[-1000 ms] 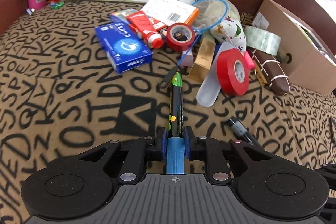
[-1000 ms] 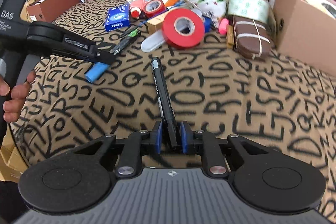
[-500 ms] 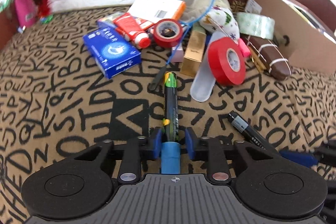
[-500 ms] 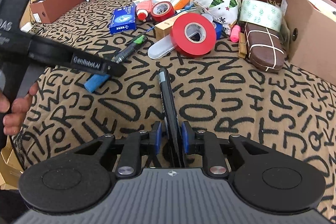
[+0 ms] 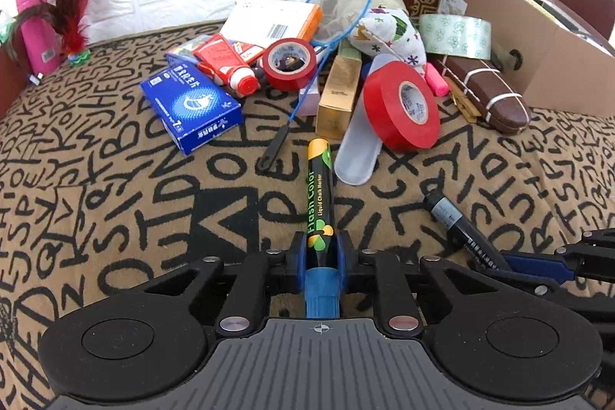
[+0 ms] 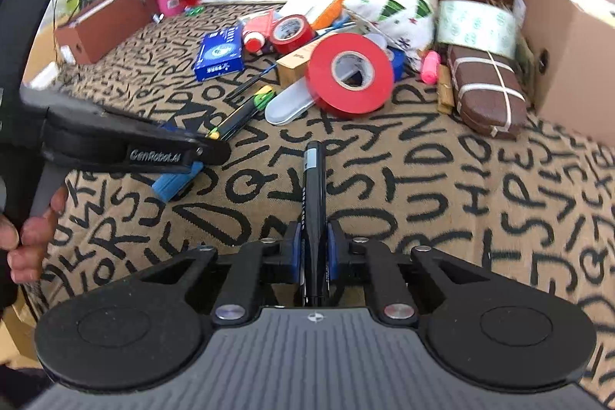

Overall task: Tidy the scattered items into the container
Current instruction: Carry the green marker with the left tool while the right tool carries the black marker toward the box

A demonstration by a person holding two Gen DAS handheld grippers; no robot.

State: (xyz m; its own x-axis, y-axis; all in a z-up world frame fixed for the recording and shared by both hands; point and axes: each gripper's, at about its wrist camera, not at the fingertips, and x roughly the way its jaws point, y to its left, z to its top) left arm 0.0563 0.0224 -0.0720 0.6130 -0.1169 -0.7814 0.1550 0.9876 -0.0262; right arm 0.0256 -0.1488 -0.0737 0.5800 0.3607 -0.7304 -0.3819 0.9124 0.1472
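Observation:
My left gripper (image 5: 322,248) is shut on a black chalk marker (image 5: 319,195) with a blue cap, held above the lettered cloth and pointing at the pile. My right gripper (image 6: 312,248) is shut on a black marker pen (image 6: 314,195); it also shows in the left wrist view (image 5: 453,221). The left gripper (image 6: 209,150) with its chalk marker (image 6: 242,112) shows at the left of the right wrist view. A cardboard box (image 5: 538,37) stands at the far right, also in the right wrist view (image 6: 569,37).
The pile ahead holds a big red tape roll (image 5: 401,106), a smaller red roll (image 5: 290,64), a blue box (image 5: 190,106), a gold box (image 5: 338,95), a brown case (image 5: 484,91), a clear tape roll (image 5: 455,35) and a blue net (image 5: 338,10). A brown tray (image 6: 103,25) sits far left.
Both grippers have lifted their markers off the cloth and drawn back a little. The right gripper has swung its pen to point straight ahead.

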